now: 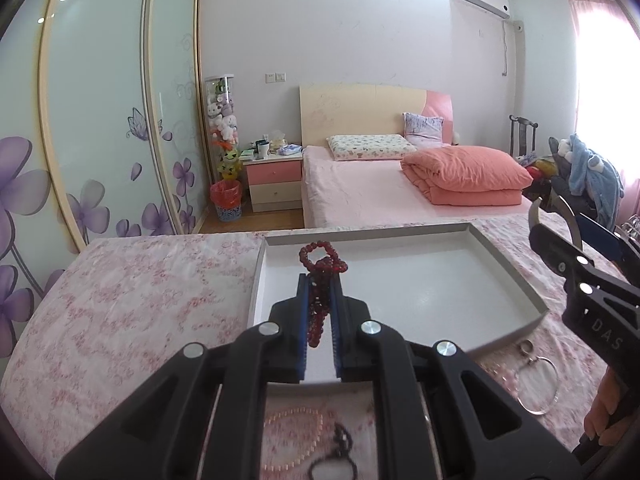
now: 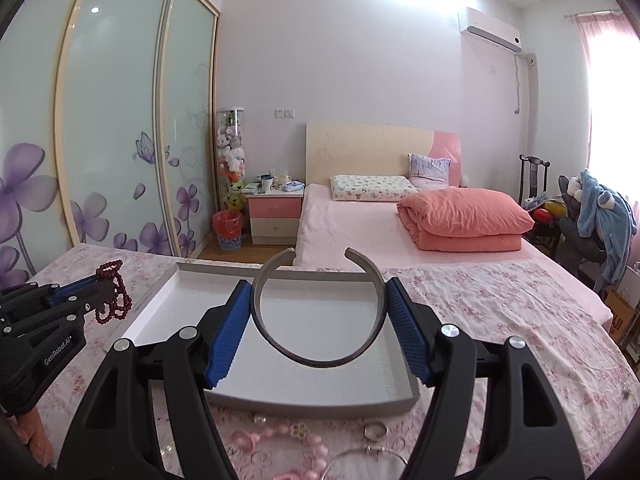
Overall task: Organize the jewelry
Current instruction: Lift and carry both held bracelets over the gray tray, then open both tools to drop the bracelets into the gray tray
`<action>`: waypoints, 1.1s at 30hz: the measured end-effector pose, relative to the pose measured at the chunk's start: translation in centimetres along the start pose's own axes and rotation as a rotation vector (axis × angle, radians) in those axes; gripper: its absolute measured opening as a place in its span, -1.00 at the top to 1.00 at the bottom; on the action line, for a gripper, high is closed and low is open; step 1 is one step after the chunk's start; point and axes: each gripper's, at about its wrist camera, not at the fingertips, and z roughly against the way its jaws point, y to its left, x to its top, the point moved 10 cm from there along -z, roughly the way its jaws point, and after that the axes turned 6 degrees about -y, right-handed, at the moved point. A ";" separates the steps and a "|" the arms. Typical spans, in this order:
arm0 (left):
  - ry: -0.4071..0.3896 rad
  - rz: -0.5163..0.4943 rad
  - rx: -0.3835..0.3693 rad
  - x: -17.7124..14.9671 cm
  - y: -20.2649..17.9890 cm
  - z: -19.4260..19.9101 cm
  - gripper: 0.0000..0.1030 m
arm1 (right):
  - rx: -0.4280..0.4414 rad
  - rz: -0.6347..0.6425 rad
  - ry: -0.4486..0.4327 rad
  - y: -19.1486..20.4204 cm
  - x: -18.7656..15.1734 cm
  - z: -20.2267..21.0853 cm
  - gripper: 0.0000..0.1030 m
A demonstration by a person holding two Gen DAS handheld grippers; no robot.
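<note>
Shiny dark red beads [image 1: 320, 276] in the middle of the left view, smooth and round. Ribbed blue rubbery pads [image 2: 236, 332] on matt black plastic fingers, with bright metal bolts. Smooth grey bangle [image 2: 320, 312] in the middle of the right view, dull metal by its look. Matt white tray [image 2: 280, 376], like card. Soft cloth [image 2: 500, 320] with pink flowers, a little wrinkled. Thin shiny metal ring [image 1: 538, 384] at lower right of the left view. Glossy pink plastic beads [image 2: 276, 440] low in the right view.
</note>
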 end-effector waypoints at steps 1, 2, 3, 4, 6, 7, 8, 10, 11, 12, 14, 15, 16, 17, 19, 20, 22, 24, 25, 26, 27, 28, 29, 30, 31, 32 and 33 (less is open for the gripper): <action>0.005 -0.002 -0.001 0.0 -0.1 -0.6 0.79 | -0.001 0.001 0.009 0.1 -0.2 -0.4 -0.33; 0.012 -0.003 -0.003 -0.1 -0.1 -1.2 0.79 | 0.001 -0.001 0.028 0.1 -0.5 -1.2 -0.33; 0.022 -0.006 -0.004 -0.3 -0.3 -2.0 0.79 | 0.004 -0.005 0.050 0.1 -0.8 -2.0 -0.33; 0.036 -0.008 -0.004 -0.5 -0.4 -2.8 0.79 | 0.009 -0.009 0.070 0.3 -1.2 -2.6 -0.33; 0.061 -0.007 -0.010 -1.0 -0.5 -4.1 0.79 | 0.018 -0.020 0.113 0.6 -2.0 -3.9 -0.33; 0.075 -0.005 -0.013 -1.2 -0.6 -4.8 0.79 | 0.022 -0.026 0.136 0.6 -2.5 -4.5 -0.33; 0.089 -0.003 -0.015 -1.5 -0.6 -5.5 0.79 | 0.023 -0.033 0.152 0.7 -2.8 -4.9 -0.33; 0.109 -0.003 -0.017 -2.0 -0.7 -6.5 0.79 | 0.029 -0.052 0.193 0.5 -3.7 -5.8 -0.33; 0.115 -0.003 -0.020 -2.2 -0.6 -6.9 0.79 | 0.030 -0.061 0.213 0.4 -4.2 -6.2 -0.33; 0.123 -0.003 -0.023 -2.3 -0.7 -7.3 0.79 | 0.032 -0.072 0.236 0.3 -4.7 -6.6 -0.33; 0.138 -0.003 -0.029 -2.6 -0.8 -8.2 0.79 | 0.033 -0.084 0.265 0.1 -5.3 -7.3 -0.33; 0.142 -0.003 -0.032 -2.8 -0.9 -8.4 0.78 | 0.033 -0.088 0.278 0.1 -5.6 -7.6 -0.33; 0.148 -0.004 -0.035 -2.9 -1.0 -8.8 0.78 | 0.032 -0.092 0.289 0.2 -5.8 -7.9 -0.33; 0.149 -0.004 -0.034 -2.9 -1.0 -9.0 0.78 | 0.034 -0.098 0.301 0.2 -6.0 -8.1 -0.33; 0.147 -0.005 -0.032 -2.9 -1.0 -9.4 0.72 | 0.041 -0.114 0.321 0.3 -6.3 -8.3 -0.34; 0.150 -0.003 -0.035 -2.9 -1.0 -9.6 0.68 | 0.042 -0.120 0.321 0.4 -6.3 -8.4 -0.34; 0.150 0.002 -0.036 -2.8 -0.7 -9.6 0.45 | 0.039 -0.130 0.315 0.2 -6.0 -8.1 -0.36; 0.143 0.014 -0.030 -2.6 -0.2 -9.4 0.41 | 0.043 -0.141 0.305 -0.4 -5.7 -8.0 -0.37; 0.143 0.023 -0.028 -2.5 0.1 -9.3 0.41 | 0.039 -0.148 0.296 -0.7 -5.4 -7.6 -0.37; 0.143 0.036 -0.025 -2.3 0.4 -9.2 0.41 | 0.037 -0.151 0.292 -1.0 -5.2 -7.5 -0.37; 0.142 0.055 -0.020 -2.1 1.0 -9.0 0.41 | 0.033 -0.158 0.283 -1.3 -5.0 -7.1 -0.37; 0.138 0.073 -0.009 -1.8 1.8 -8.8 0.41 | 0.031 -0.162 0.279 -1.6 -4.7 -7.1 -0.37; 0.134 0.082 0.001 -1.5 2.3 -8.7 0.41 | 0.029 -0.165 0.275 -1.8 -4.5 -7.0 -0.37; 0.128 0.092 0.014 -1.2 3.0 -8.4 0.41 | 0.026 -0.169 0.270 -2.0 -4.3 -6.6 -0.37; 0.124 0.099 0.027 -1.0 3.6 -8.1 0.40 | 0.025 -0.170 0.267 -2.2 -4.2 -6.4 -0.37; 0.121 0.102 0.034 -0.8 4.0 -7.8 0.40 | 0.023 -0.171 0.265 -2.3 -4.1 -6.3 -0.37; 0.119 0.108 0.044 -0.7 4.5 -7.5 0.40 | 0.021 -0.173 0.263 -2.4 -4.0 -5.9 -0.37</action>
